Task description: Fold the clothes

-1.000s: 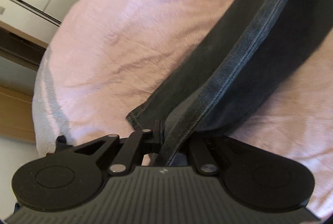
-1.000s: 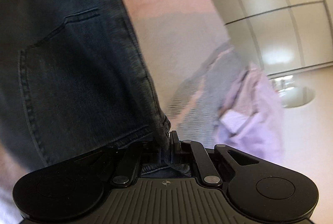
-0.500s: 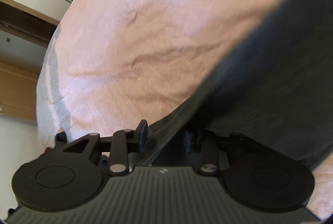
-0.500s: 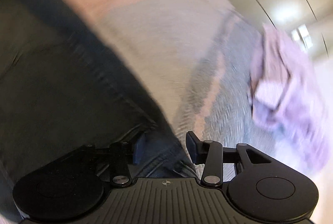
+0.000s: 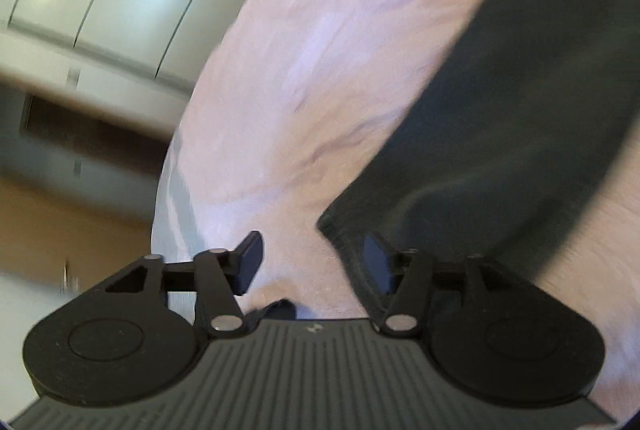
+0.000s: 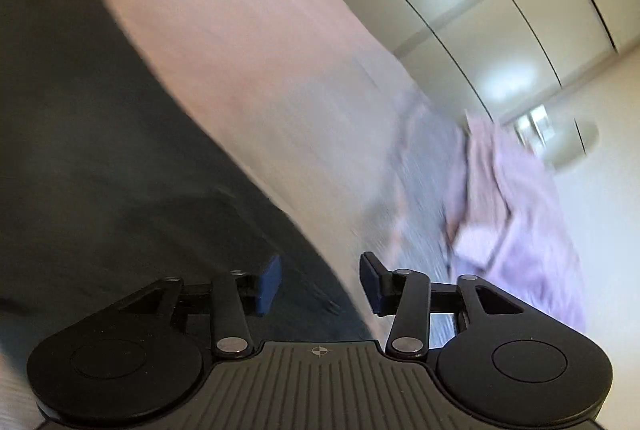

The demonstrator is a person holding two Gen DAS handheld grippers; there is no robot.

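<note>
Dark denim jeans (image 5: 500,118) lie flat on the pink bedsheet (image 5: 328,62). In the left wrist view their near corner sits just by my right finger. My left gripper (image 5: 314,264) is open and empty, over bare sheet beside that corner. In the right wrist view the jeans (image 6: 100,150) fill the left side. My right gripper (image 6: 320,284) is open and empty, straddling the jeans' edge. Both views are blurred by motion.
A lilac garment (image 6: 516,214) lies crumpled at the bed's far right corner, on a grey patterned cloth (image 6: 420,166). White wardrobe doors (image 6: 500,10) stand behind the bed. The bed's edge (image 5: 168,198) drops off left of my left gripper.
Both grippers opened and let go of the jeans, which now lie flat on the bed. Both grippers have drawn back from the cloth.
</note>
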